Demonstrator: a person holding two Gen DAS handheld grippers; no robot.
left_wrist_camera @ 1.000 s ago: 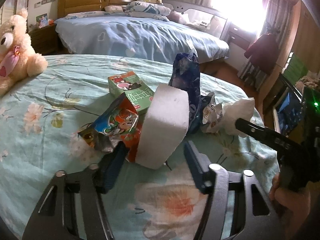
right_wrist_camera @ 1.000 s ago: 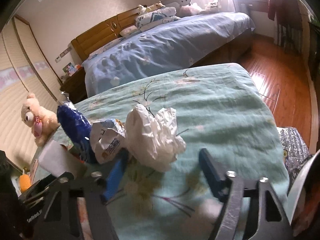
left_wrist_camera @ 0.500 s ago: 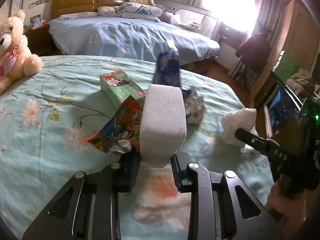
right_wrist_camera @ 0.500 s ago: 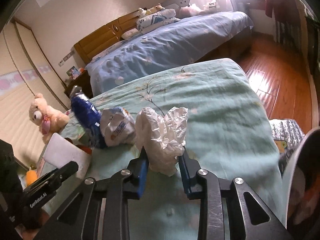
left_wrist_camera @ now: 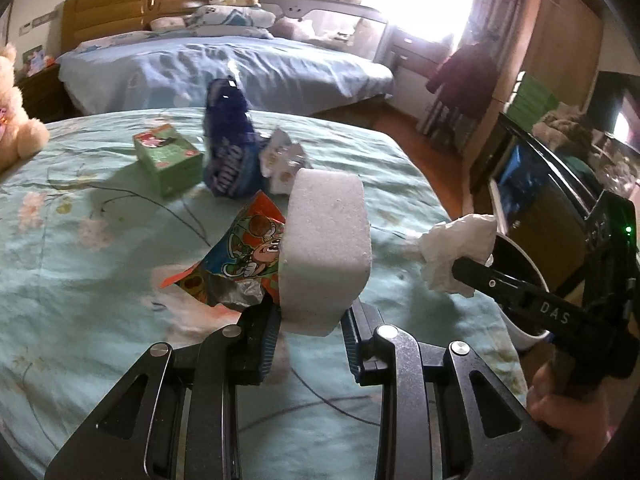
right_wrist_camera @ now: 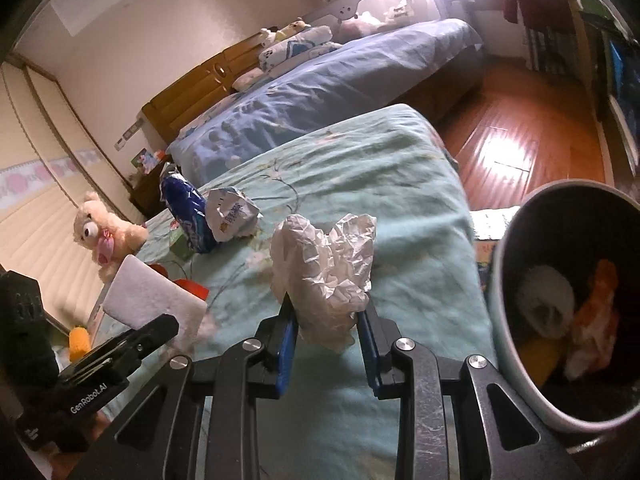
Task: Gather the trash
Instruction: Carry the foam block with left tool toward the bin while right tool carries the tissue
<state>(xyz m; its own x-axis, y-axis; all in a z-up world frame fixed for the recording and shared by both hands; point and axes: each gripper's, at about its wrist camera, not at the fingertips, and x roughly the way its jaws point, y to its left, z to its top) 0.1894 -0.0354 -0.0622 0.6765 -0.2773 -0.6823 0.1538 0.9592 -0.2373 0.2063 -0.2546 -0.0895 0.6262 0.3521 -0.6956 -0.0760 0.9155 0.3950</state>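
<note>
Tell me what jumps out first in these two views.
The left claw grips a thick white foam block above the floral teal bedspread. The right claw pinches a crumpled white paper wad beside the round grey trash bin at the bed's right edge.

In the left wrist view, the white letters "DAS" stand on the black arm of the right tool (left_wrist_camera: 472, 270). In the right wrist view, the white lettering "GenRobot.AI" runs along the black arm of the left tool (right_wrist_camera: 160, 326). The print on the crumpled blue plastic snack bag (left_wrist_camera: 230, 152) and the crumpled white paper wrapper (right_wrist_camera: 231, 216) is too blurred to read.
</note>
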